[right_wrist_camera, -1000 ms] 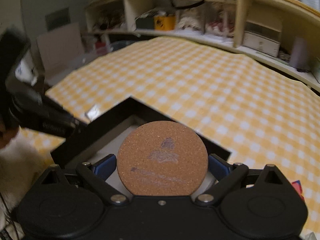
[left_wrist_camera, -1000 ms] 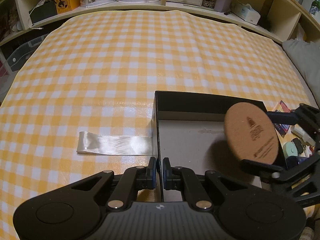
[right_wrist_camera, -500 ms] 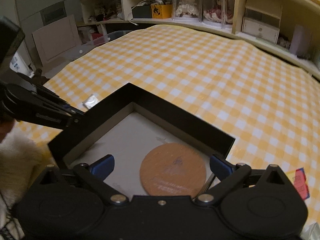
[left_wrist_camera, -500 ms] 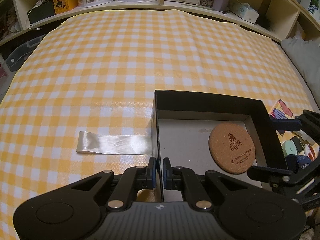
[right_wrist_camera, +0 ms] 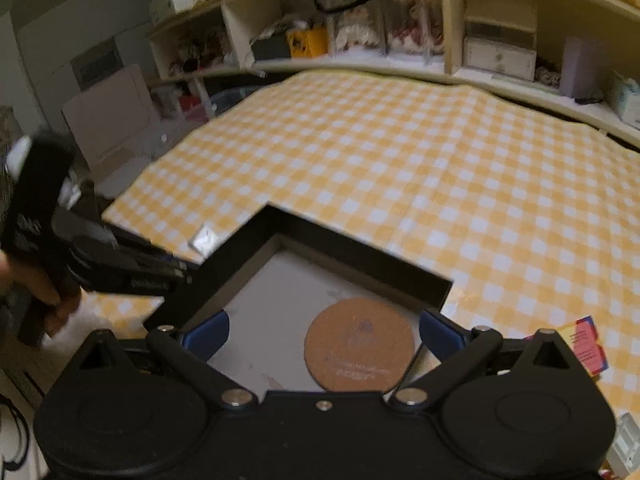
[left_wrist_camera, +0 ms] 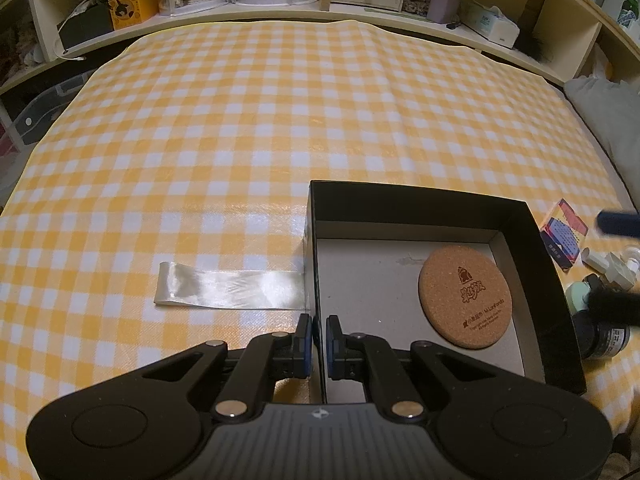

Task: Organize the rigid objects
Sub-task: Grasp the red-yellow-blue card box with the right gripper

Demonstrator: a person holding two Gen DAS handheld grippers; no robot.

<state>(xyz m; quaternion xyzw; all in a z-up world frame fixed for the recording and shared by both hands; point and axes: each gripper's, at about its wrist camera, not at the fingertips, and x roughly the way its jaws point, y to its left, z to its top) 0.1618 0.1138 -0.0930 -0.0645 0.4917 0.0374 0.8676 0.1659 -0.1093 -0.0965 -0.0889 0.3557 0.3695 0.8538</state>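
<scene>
With the cork coaster (left_wrist_camera: 465, 297) lying flat on the grey floor of the black box (left_wrist_camera: 420, 206), toward its right wall, I judge one placing step finished and the next pick about to start. My right gripper (right_wrist_camera: 323, 330) hangs over the box with its blue pads spread wide and nothing between them. My left gripper (left_wrist_camera: 319, 338) is pressed together on the box's left wall, pinning it beside the strip of clear tape (left_wrist_camera: 230, 290) on the checked cloth (left_wrist_camera: 280, 120). Outside the box on its right lie a colourful small carton (left_wrist_camera: 564, 236), a dark jar (left_wrist_camera: 604, 338) and some pale bits I can't identify. Next, I think, my right gripper must swing to that cluster, straddle one piece and close on it, while the left holds on.
</scene>
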